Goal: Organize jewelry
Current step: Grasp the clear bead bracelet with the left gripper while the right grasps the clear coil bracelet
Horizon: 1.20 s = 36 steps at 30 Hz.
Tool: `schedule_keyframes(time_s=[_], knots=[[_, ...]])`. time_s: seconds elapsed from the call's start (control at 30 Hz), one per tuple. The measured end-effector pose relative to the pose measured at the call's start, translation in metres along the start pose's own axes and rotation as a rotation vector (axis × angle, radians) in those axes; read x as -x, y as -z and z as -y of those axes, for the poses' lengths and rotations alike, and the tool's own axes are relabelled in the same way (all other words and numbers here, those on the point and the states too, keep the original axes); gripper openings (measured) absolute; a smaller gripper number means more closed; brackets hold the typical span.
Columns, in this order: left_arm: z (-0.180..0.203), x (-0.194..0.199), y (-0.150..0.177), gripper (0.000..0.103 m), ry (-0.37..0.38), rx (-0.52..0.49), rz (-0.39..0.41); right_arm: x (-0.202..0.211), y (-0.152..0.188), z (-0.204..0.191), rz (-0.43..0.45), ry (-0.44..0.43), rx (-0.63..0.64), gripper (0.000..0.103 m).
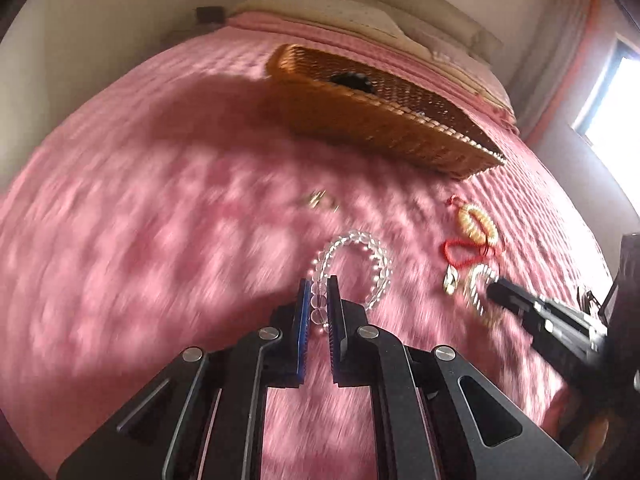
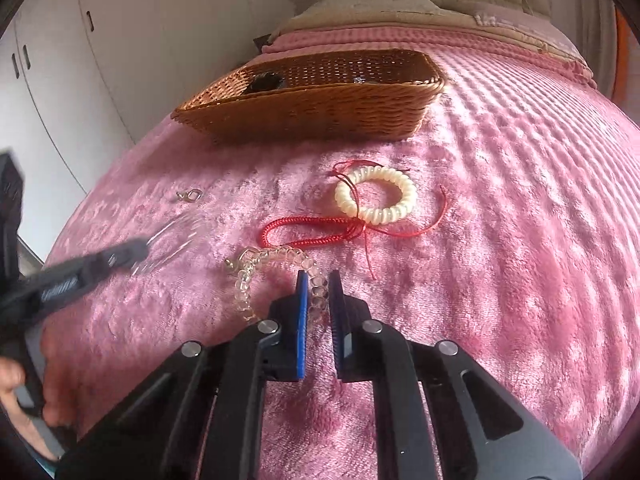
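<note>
My left gripper is shut on a clear round-bead bracelet, which hangs blurred over the pink bedspread. It also shows as a blur in the right wrist view. My right gripper is shut on a clear faceted-bead bracelet that lies on the spread. A cream bead bracelet and a red cord lie just beyond it. A small silver clasp piece lies at the left. A wicker basket stands further back with a dark item inside.
The pink bedspread covers the bed. Pillows lie at the headboard end. White wardrobe doors stand at the left, and a bright window is at the right.
</note>
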<state>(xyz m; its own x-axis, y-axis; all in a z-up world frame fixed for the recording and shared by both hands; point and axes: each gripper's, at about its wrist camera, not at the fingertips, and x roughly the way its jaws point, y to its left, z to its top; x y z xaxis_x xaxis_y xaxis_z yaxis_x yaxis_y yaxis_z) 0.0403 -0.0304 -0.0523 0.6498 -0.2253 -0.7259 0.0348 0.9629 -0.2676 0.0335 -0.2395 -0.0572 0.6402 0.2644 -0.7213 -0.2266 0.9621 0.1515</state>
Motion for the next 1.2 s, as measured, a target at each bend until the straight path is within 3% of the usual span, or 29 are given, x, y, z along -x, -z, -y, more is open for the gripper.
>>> schedule_keyframes(time_s=[0.17,0.23,0.3,0.43,0.67,0.8,0.97,1.0,1.03,1.1,1.2], knots=[[0.003,0.014,0.024,0.007,0.023,-0.007,-0.005,0.004,0.004,0.005,-0.012,0.013,-0.023,0.009],[0.008,0.016,0.028,0.018,0.032,-0.034,-0.007,0.006,0.006,0.006,-0.02,0.015,-0.027,0.009],[0.007,0.022,0.032,0.021,0.045,-0.043,-0.007,0.007,0.009,0.006,-0.034,0.003,-0.02,0.009],[-0.002,0.023,0.028,0.031,0.049,-0.024,-0.001,0.008,0.012,0.007,-0.032,-0.018,-0.022,0.01],[0.0,0.009,0.013,0.033,0.03,-0.044,-0.012,0.006,0.01,0.012,-0.031,-0.037,-0.04,0.012],[0.007,0.008,0.019,0.033,-0.01,-0.098,0.015,0.004,0.01,0.006,-0.028,-0.026,-0.021,0.026],[0.012,0.007,0.022,0.03,-0.031,-0.129,0.031,0.0,0.01,-0.004,-0.028,0.025,0.021,0.026],[0.013,0.008,0.023,0.025,-0.04,-0.135,0.035,-0.001,0.01,-0.006,-0.027,0.035,0.03,0.024],[0.014,0.008,0.024,0.017,-0.047,-0.139,0.041,0.0,0.01,-0.008,-0.024,0.044,0.04,0.012],[0.014,0.008,0.024,0.006,-0.032,-0.143,0.041,0.0,0.012,-0.012,-0.022,0.05,0.066,0.01],[0.013,0.009,0.025,0.006,-0.022,-0.139,0.05,0.002,0.013,-0.016,-0.011,0.053,0.089,0.008]])
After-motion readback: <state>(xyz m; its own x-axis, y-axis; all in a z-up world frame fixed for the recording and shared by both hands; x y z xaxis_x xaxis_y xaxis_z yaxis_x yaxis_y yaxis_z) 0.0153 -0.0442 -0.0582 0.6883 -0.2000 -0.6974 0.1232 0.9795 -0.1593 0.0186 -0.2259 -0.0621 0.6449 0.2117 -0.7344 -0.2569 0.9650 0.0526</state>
